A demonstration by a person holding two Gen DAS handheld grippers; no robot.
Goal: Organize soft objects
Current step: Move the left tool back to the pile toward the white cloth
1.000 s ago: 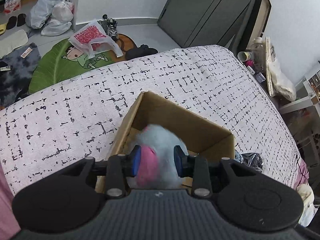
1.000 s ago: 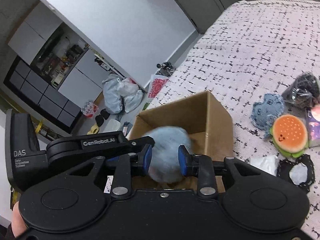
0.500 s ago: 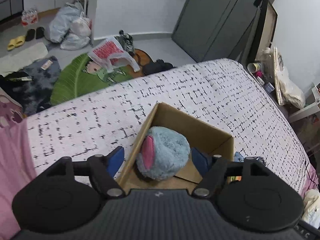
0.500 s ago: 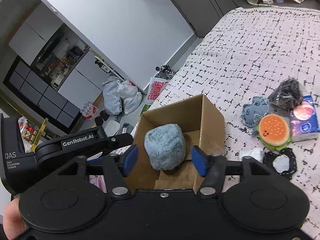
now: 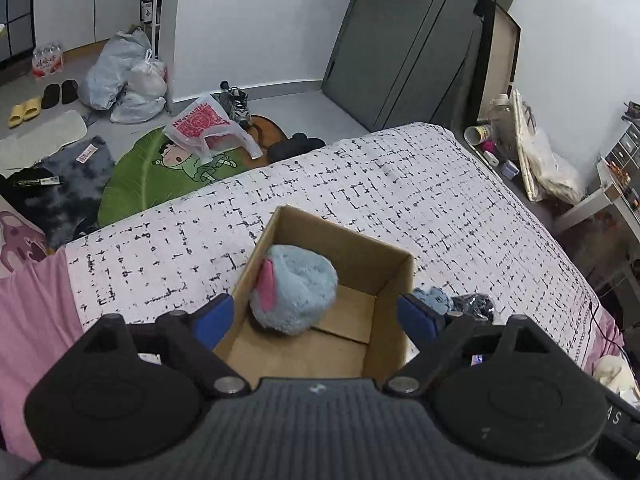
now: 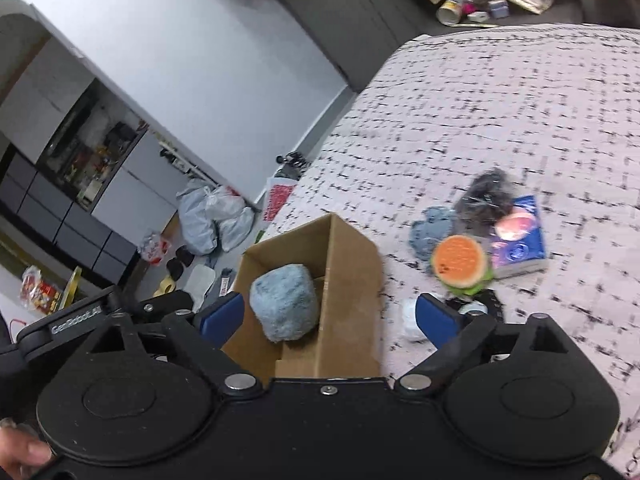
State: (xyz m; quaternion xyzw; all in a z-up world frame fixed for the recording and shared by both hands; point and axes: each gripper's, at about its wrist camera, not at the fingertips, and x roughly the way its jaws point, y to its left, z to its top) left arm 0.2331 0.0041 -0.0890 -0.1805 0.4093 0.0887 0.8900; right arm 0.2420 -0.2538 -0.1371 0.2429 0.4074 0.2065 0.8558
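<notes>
A light-blue plush ball with a pink patch [image 5: 294, 290] lies inside an open cardboard box [image 5: 352, 240] on the bed; it also shows in the right wrist view [image 6: 285, 306], inside the same box [image 6: 348, 280]. My left gripper [image 5: 316, 322] is open and empty, above and behind the box. My right gripper [image 6: 328, 320] is open and empty, above the box's near edge. To the right of the box lie a burger plush [image 6: 460, 262], a blue denim plush [image 6: 430, 232] and a dark bundle in clear wrap [image 6: 486, 196].
The bed has a white cover with black marks [image 5: 400, 184]. A blue-purple packet [image 6: 520, 244] and a small white item [image 6: 412, 316] lie by the burger plush. The floor beyond holds bags [image 5: 124, 76], a green mat [image 5: 160, 172] and shoes.
Both grippers have opened and let go of the blue plush ball, which now rests in the box. Both have pulled back and up from the box.
</notes>
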